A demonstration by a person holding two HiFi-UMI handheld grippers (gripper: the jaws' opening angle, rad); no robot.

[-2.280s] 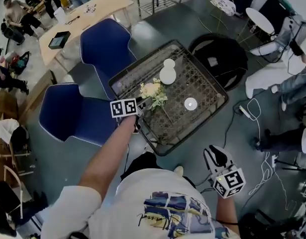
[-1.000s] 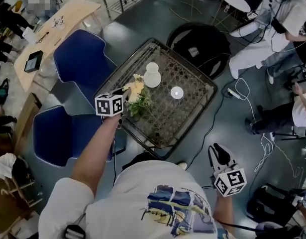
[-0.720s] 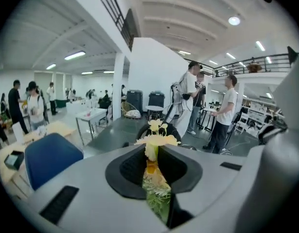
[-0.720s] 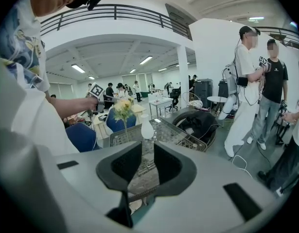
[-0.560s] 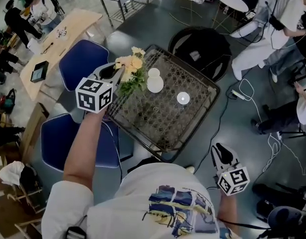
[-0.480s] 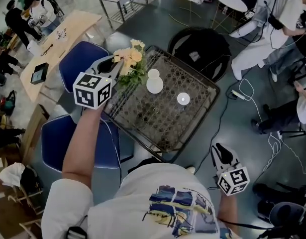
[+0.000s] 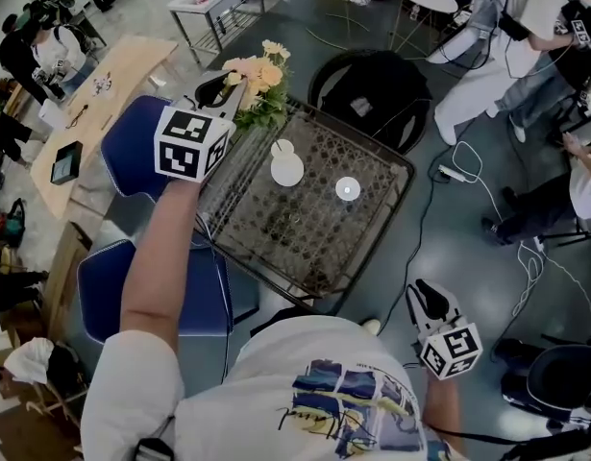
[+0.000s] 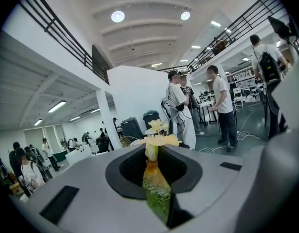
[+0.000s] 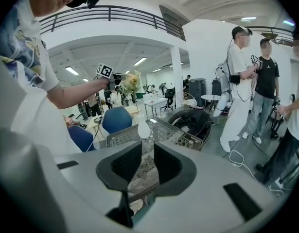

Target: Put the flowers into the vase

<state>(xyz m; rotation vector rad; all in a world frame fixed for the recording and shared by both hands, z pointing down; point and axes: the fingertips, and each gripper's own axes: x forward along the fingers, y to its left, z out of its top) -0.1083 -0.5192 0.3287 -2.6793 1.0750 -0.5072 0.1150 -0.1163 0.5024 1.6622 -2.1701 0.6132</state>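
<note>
My left gripper (image 7: 226, 88) is raised over the far left corner of the wire mesh table (image 7: 374, 246), shut on the stems of a pale yellow bouquet (image 7: 257, 71). In the left gripper view the green stems (image 8: 157, 194) sit pinched between the jaws, with a bloom (image 8: 157, 141) just beyond them. The white vase (image 7: 286, 169) stands on the table below and to the right of the bouquet; it also shows past the right gripper (image 9: 144, 130). My right gripper (image 7: 426, 298) hangs low near the table's front right, jaws a little apart, nothing in them.
A small white round dish (image 7: 347, 188) lies on the table right of the vase. Two blue chairs (image 7: 130, 144) stand left of the table, a black round seat (image 7: 372, 89) behind it. People (image 7: 502, 36) stand at the right, with cables (image 7: 468, 176) on the floor.
The left gripper has lifted the bouquet off the table, carried it up toward the far left corner and rolled over. The right gripper has stayed in place.
</note>
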